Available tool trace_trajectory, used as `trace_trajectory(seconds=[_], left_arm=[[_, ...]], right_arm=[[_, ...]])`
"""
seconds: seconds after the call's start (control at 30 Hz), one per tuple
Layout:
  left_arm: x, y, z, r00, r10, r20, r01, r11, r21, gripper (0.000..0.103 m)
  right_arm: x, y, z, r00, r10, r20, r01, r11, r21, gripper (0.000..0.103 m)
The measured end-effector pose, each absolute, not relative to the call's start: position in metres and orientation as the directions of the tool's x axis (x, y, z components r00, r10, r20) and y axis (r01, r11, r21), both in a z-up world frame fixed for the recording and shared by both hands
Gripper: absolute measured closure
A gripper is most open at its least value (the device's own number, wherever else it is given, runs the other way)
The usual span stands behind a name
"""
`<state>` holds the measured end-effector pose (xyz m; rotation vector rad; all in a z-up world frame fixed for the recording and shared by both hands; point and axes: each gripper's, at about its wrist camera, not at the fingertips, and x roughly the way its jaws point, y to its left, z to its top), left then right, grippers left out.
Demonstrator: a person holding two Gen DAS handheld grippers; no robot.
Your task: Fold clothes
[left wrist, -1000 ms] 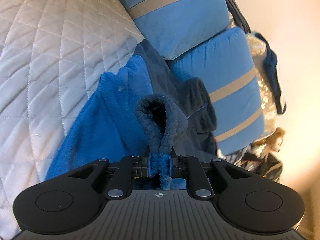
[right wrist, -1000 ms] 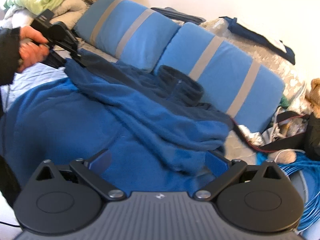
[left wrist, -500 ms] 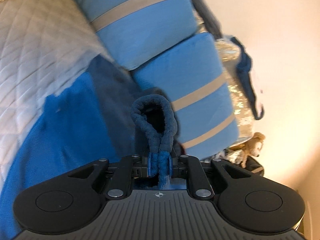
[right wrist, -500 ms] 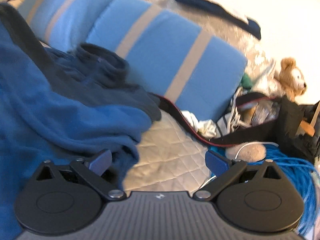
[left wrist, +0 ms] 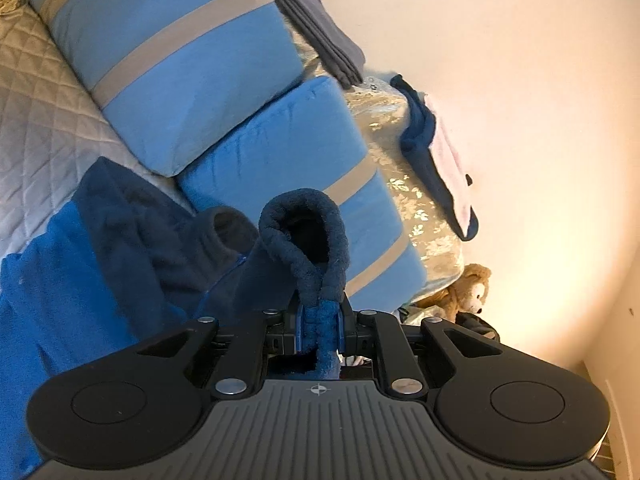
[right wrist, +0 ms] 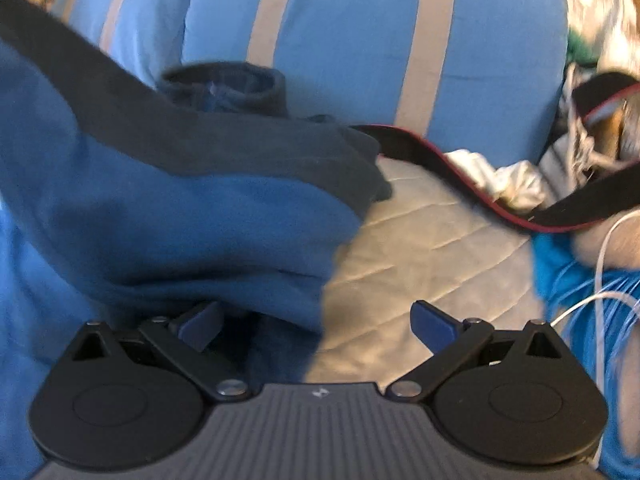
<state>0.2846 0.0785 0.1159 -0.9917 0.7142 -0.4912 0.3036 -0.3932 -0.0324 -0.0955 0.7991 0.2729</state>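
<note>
We are pinching a fleece cuff.
Our left tool [left wrist: 319, 330] is gripping the fleece [left wrist: 304, 232] above the bed [right wrist: 420, 240]; our right tool [right wrist: 316, 322] is gaping at its edge, by the pillows [right wrist: 360, 40].

The right gripper [right wrist: 316, 320] is brought lower and closer to the blue fleece garment [right wrist: 160, 216], whose folded edge now lies between its spread fingers. The left gripper [left wrist: 319, 320] is swung toward the striped pillows [left wrist: 280, 152].
</note>
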Motion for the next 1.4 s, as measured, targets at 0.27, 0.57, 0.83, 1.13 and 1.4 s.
trace_trajectory(seconds=[0.27, 0.57, 0.83, 1.13, 1.4], left_arm=[[0.297, 0.059, 0.143, 0.678, -0.688, -0.260, 0.066, 0.408, -0.911, 0.089], [0.291, 0.056, 0.166, 0.672, -0.701, -0.240, 0.127, 0.428, -0.895, 0.089], [0.290, 0.100, 0.096, 0.658, -0.642, -0.393, -0.024, 0.505, -0.863, 0.089], [0.272, 0.133, -0.025, 0.522, -0.585, -0.621, -0.199, 0.625, -0.755, 0.089], [0.250, 0.137, -0.074, 0.460, -0.570, -0.681, -0.185, 0.689, -0.701, 0.089]], right_arm=[[0.292, -0.338, -0.040, 0.632, 0.130, -0.764, -0.339, 0.933, -0.122, 0.000], [0.315, -0.360, -0.077, 0.738, -0.192, -0.647, 0.026, 0.966, -0.256, 0.005], [0.296, -0.422, -0.084, 0.825, -0.091, -0.557, 0.179, 0.978, 0.105, 0.037], [0.289, -0.442, -0.095, 0.827, 0.013, -0.562, 0.222, 0.911, 0.347, 0.055], [0.284, -0.434, -0.093, 0.802, -0.017, -0.597, 0.143, 0.976, 0.165, 0.023]])
